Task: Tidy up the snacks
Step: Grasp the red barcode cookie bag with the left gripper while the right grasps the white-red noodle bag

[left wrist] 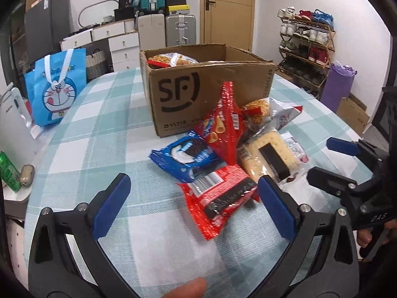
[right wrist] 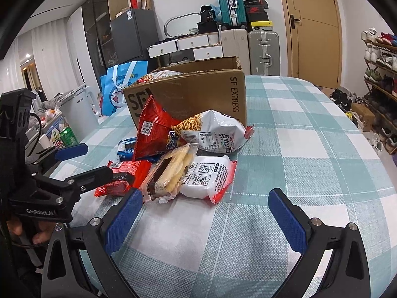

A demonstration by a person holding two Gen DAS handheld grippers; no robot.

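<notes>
Your checked tabletop (right wrist: 310,134) carries everything inspected here. The largest item on it is the SF Express cardboard box (left wrist: 211,87), standing open-topped at 12 o'clock in the left wrist view, with a noodle-snack packet (left wrist: 171,59) showing inside at its far left corner. Against the box's near wall lies the snack pile. A red cone-snack bag (left wrist: 224,124) leans upright on the box. A silver-white noodle-snack bag (right wrist: 213,134) lies beside it at 3 o'clock. A white-and-red packet (right wrist: 211,176) rests flat at the pile's right edge, with a clear pack of yellow crackers (left wrist: 270,159) overlapping it. A red wafer pack (left wrist: 218,198) lies nearest you, and a blue Oreo pack (left wrist: 183,159) sits at its 11 o'clock, touching it.

Your left tool (left wrist: 192,203) is spread wide, holding nothing, its fingers either side of the red wafer pack. Your right tool (right wrist: 204,218) is likewise wide open and empty, over bare cloth just short of the pile.
</notes>
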